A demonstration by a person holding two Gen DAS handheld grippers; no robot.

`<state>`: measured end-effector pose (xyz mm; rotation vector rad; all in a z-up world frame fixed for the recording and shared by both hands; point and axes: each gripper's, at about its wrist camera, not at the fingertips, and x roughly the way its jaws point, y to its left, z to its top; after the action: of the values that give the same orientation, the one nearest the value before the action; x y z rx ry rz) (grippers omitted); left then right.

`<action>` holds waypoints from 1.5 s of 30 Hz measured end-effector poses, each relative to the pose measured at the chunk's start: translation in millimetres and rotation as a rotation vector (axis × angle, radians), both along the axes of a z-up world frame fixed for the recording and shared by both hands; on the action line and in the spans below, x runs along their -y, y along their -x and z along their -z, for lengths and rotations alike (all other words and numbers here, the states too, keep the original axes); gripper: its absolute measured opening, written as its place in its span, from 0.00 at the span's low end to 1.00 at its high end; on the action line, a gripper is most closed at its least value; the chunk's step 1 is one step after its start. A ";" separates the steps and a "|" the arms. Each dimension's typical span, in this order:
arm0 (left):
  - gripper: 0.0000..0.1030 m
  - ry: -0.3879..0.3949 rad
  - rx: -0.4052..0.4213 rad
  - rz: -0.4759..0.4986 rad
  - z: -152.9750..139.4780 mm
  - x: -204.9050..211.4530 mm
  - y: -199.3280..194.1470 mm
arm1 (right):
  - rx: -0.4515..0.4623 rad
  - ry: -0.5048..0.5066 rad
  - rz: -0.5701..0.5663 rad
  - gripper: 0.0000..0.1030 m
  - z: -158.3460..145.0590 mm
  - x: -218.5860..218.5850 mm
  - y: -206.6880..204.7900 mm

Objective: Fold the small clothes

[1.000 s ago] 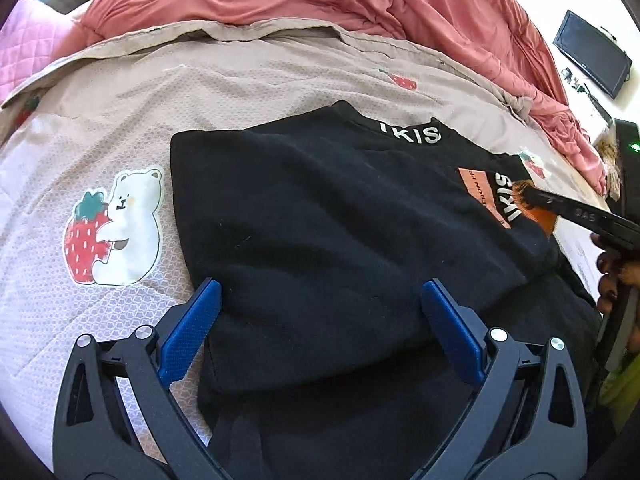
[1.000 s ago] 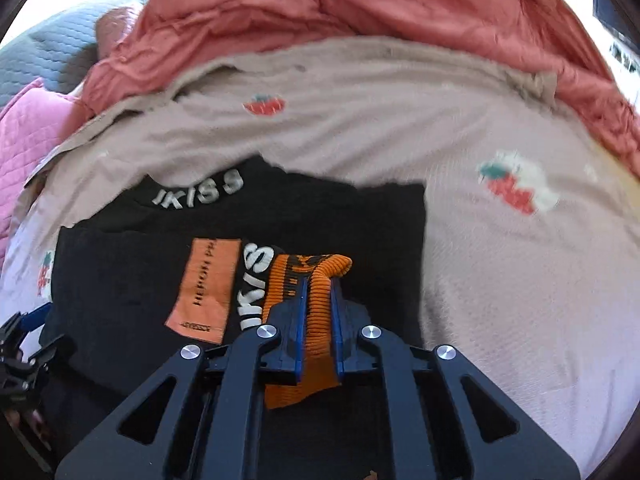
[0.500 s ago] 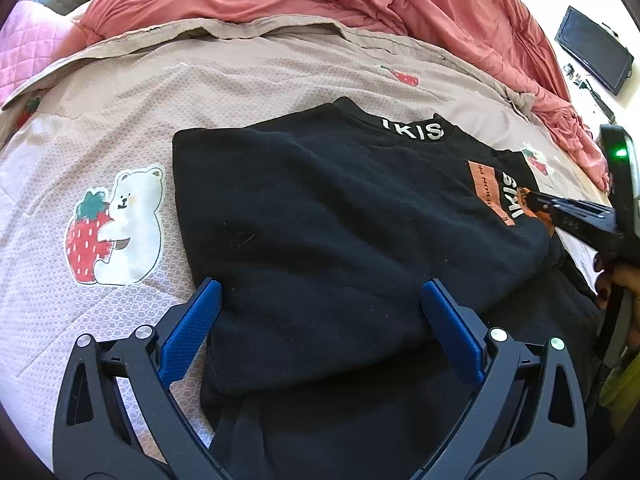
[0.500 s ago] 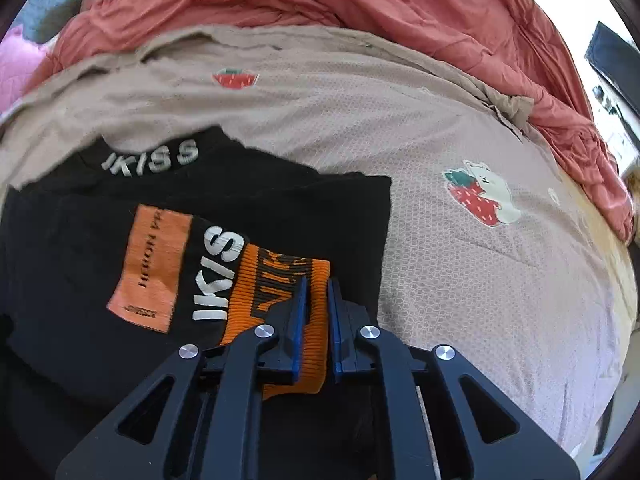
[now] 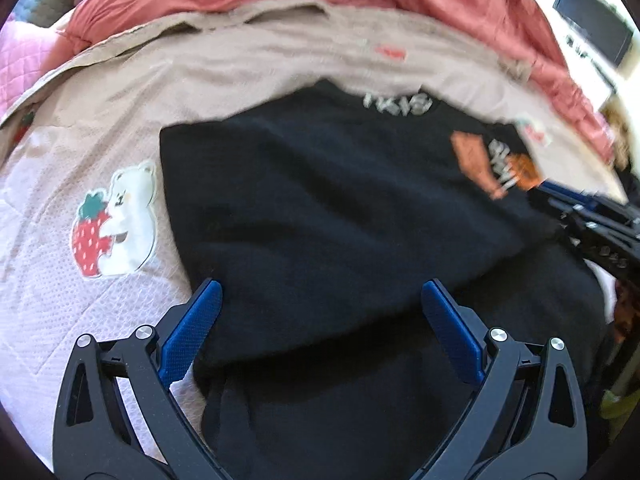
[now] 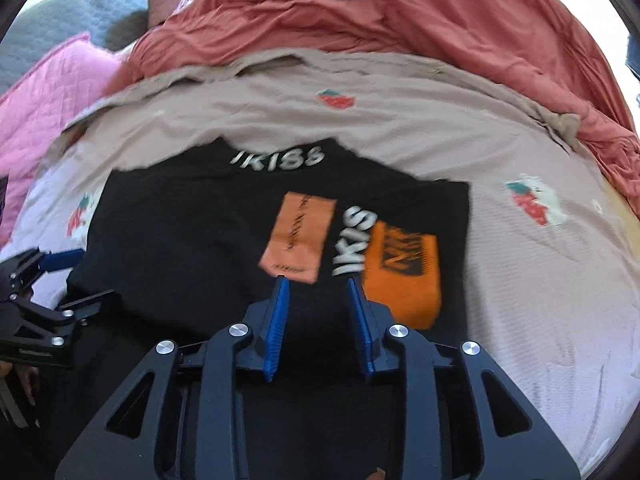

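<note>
Right gripper [image 6: 316, 304] has just opened, dropping the orange cuff [image 6: 404, 256], now just right of it; left gripper [image 5: 320, 316] gapes empty (nearer the sweater's [image 5: 320, 208] hem).

A beige dotted-weave bedsheet [image 6: 540, 280] printed with a white bear hugging a strawberry [image 5: 116, 220] covers the bed. A rumpled coral-red duvet [image 6: 380, 12] lies along its far edge. A pink quilted pillow [image 6: 52, 84] sits at far left.
</note>
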<state>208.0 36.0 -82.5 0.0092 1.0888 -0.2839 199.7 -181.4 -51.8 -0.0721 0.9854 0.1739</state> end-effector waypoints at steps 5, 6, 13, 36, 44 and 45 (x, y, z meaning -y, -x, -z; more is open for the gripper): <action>0.91 0.003 -0.009 0.001 1.8 -3.0 0.2 | -0.061 0.012 -0.001 0.28 16.5 -4.2 -6.1; 0.91 0.004 -0.010 0.001 2.3 -3.4 0.2 | -0.085 0.005 0.001 0.28 21.1 -2.6 -7.9; 0.91 0.011 -0.009 -0.002 2.0 -3.6 0.7 | -0.110 -0.010 0.030 0.26 29.5 -0.2 -9.3; 0.91 0.063 0.065 -0.071 -35.7 -24.5 6.3 | -0.023 -0.061 0.074 0.77 -19.2 0.0 11.1; 0.91 0.066 0.080 -0.093 -41.3 -28.8 7.6 | 0.015 -0.068 0.091 0.89 -32.9 1.7 15.8; 0.91 0.066 0.085 -0.096 -42.4 -29.2 7.9 | 0.020 -0.066 0.093 0.90 -34.7 1.9 16.5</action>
<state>200.1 65.2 -40.0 -0.0888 0.9920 -0.2310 183.2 -183.3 -17.1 0.0327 0.9597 0.1199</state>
